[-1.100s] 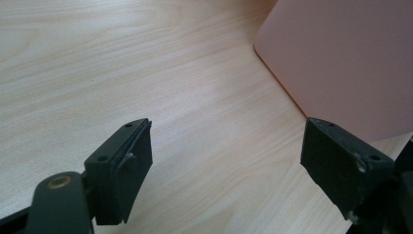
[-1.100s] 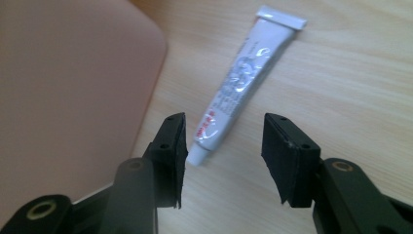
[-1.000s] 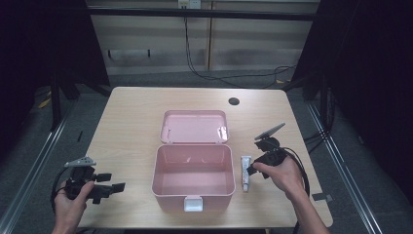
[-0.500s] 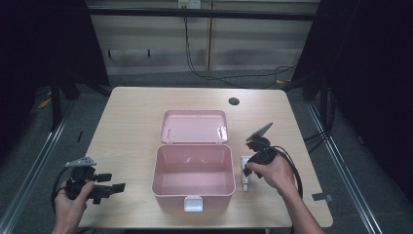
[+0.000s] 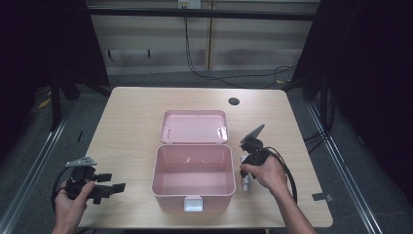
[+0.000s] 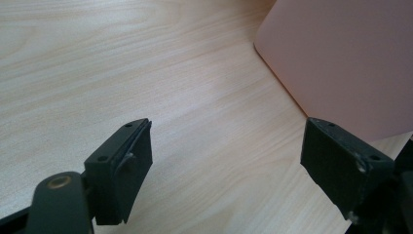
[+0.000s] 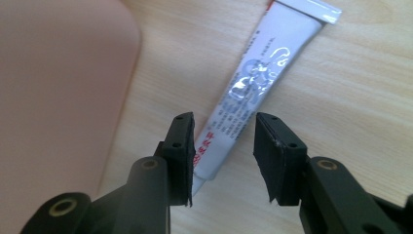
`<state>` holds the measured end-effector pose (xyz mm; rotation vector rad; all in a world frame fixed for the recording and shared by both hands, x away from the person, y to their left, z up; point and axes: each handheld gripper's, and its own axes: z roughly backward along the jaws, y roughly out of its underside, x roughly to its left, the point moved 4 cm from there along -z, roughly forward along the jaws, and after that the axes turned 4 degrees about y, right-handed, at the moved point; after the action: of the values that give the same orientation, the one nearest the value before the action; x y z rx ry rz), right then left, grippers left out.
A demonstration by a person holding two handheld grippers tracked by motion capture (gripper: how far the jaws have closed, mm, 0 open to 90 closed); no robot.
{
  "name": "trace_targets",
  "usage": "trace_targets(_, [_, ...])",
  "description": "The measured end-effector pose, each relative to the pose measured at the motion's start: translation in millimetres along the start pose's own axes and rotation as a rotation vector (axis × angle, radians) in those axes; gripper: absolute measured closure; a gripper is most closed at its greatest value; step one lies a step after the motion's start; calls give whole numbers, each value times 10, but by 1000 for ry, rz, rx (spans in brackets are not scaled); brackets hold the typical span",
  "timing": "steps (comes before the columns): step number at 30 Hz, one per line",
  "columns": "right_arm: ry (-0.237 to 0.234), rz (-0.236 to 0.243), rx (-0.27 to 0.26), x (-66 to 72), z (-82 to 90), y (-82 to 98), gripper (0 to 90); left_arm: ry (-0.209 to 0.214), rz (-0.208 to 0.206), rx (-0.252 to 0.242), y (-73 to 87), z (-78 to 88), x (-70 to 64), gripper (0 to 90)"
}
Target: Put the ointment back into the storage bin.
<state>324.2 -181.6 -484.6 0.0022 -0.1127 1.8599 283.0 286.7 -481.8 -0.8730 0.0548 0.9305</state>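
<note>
The left claw [image 5: 109,187] sits by the near left corner of the surface [image 5: 131,122], just where it was a second ago. It has not moved at all. Its jaws are spread wide with nothing between them. In the left gripper view only bare wood lies under them, and the pink box [image 6: 350,58] shows off to one side.

In the middle stands that pink box [image 5: 192,178], open, with its lid [image 5: 195,126] folded back flat toward the far edge. It looks empty inside (a good place to put something).

The big change is on the right. A second ago the right claw [image 5: 247,168] was held higher and farther toward the right edge. Now the hand [image 5: 265,173] has brought it down and in, right over the little white tube [image 5: 246,181] that lies on the surface just beside the box's right wall. That tells me the job now is picking up the tube, most likely to drop it in the box.

In the right gripper view the right claw [image 7: 221,146] is partly open. Its jaws stand on both sides of the tube [image 7: 253,92], near the cap end. One jaw looks like it touches the tube, but I cannot tell for sure. The tube is not pinched yet and lies flat on the wood.
</note>
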Motion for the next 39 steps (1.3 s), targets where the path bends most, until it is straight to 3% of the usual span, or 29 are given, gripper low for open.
trace_targets(10, [34, -2, 12, -3, -68, -16, 601, -1, 0, 3, -1, -7, 2, 189])
trace_targets(16, [14, -15, 13, 14, -83, -22, 592, 3, -2, 5, -1, 0, 7, 190])
trace_targets(21, [39, -3, 25, 8, -126, -22, 611, 4, -2, 6, -1, 1, 5, 190])
trace_targets(26, [52, 8, 36, -6, -159, -23, 685, 1, -2, 3, -2, 1, 7, 190])
trace_targets(39, [68, 62, 50, 10, -219, -22, 683, 4, -2, 6, 0, 1, 5, 190])
